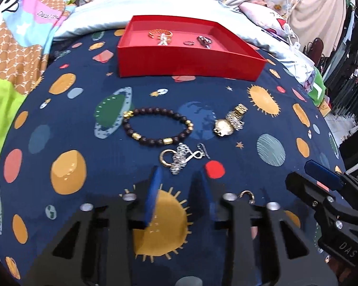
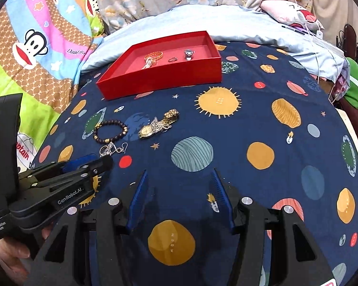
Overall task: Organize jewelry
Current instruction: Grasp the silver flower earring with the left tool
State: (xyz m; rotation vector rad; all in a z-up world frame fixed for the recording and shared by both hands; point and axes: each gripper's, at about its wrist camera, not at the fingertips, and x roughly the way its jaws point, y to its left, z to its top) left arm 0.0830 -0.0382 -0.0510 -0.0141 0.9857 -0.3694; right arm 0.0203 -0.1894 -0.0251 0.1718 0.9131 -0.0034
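A red tray point(image 1: 179, 62) point(image 2: 160, 81) at the back of the bed holds a gold bangle point(image 1: 160, 34), a small ring point(image 1: 188, 43) and a dark watch point(image 1: 204, 41). On the space-print sheet lie a dark bead bracelet point(image 1: 155, 126) point(image 2: 110, 131), a gold watch point(image 1: 229, 122) point(image 2: 155, 126) and a tangle of silver and gold pieces point(image 1: 179, 158) point(image 2: 112, 149). A small gold hoop point(image 1: 247, 194) lies beside my left fingers. My left gripper point(image 1: 180, 178) point(image 2: 93, 164) is open and empty, just short of the tangle. My right gripper point(image 2: 179, 178) is open and empty over bare sheet.
The navy space-print sheet point(image 2: 250, 124) covers the bed. A pale blue pillow point(image 2: 202, 21) and cartoon bedding point(image 2: 35, 47) lie behind and left. A phone with white cable point(image 2: 305, 27) and green cloth point(image 2: 355, 88) sit at the right edge.
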